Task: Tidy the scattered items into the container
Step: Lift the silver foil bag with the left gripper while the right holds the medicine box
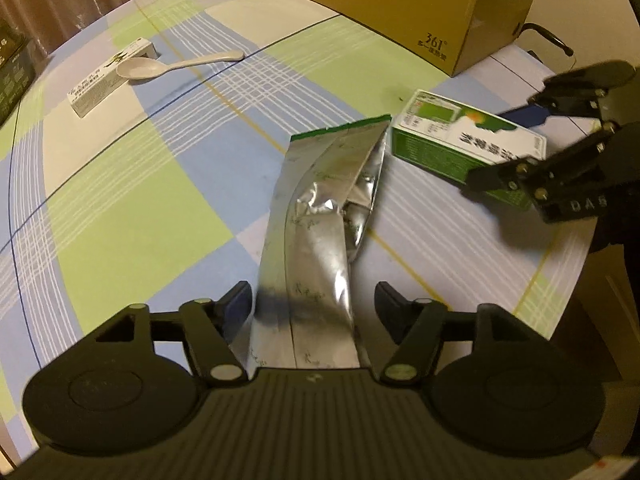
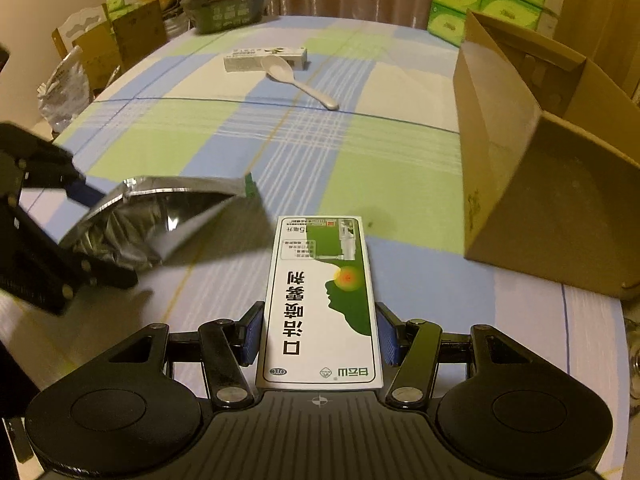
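Meanwhile the right gripper (image 2: 320, 330) clamps the green-and-white box (image 2: 322, 300), while the left gripper's (image 1: 314, 304) fingers (image 1: 390, 306) stand apart around the foil pouch (image 1: 320, 216).

You have a silver foil pouch (image 1: 316, 216) with a green top edge, crumpled and torn open, raised clear of the checked tablecloth. Your green-and-white carton (image 2: 320, 300), long and flat, printed face up, is likewise raised, just beside the pouch. A white spoon (image 2: 298, 80) lies bowl up, its bowl touching a small white carton (image 2: 266, 58) lying flat at the far side. The brown cardboard box (image 2: 532, 152) stands open-topped to the right.
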The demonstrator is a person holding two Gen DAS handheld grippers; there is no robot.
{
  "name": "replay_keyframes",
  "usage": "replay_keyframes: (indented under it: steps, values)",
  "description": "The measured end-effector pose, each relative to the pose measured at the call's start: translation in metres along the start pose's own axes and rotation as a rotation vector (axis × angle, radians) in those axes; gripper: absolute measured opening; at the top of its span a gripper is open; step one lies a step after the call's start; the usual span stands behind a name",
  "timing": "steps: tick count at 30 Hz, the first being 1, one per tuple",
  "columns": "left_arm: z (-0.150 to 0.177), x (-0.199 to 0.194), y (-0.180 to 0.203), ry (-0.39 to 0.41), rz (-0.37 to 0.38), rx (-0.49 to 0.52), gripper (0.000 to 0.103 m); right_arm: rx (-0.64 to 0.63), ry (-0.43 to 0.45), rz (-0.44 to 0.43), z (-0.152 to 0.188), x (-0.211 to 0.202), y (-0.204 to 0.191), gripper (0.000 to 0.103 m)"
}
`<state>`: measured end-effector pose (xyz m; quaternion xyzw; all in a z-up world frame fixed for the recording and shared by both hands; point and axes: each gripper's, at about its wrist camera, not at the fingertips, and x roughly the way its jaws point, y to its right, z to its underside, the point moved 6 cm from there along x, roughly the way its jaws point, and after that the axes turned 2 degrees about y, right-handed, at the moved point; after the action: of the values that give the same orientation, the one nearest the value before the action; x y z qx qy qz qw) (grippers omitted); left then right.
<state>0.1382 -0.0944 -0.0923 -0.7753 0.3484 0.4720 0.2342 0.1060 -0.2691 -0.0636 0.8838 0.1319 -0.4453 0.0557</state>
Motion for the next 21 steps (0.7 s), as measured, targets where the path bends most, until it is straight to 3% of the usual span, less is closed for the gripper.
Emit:
replay_keyframes:
  steps: [7, 15, 21]
  values:
    - [-0.02, 0.007, -0.007, -0.014, 0.009, 0.009, 0.067, -0.006, -0.004, -0.007, 0.003, 0.003, 0.001, 0.053]
    - [-0.03, 0.028, -0.006, -0.109, 0.028, 0.048, 0.067, -0.014, -0.019, -0.011, 0.003, 0.01, 0.0, 0.055]
    - [-0.029, 0.035, -0.005, -0.133, 0.022, 0.078, 0.064, -0.027, -0.028, -0.006, 0.002, 0.014, 0.002, 0.058]
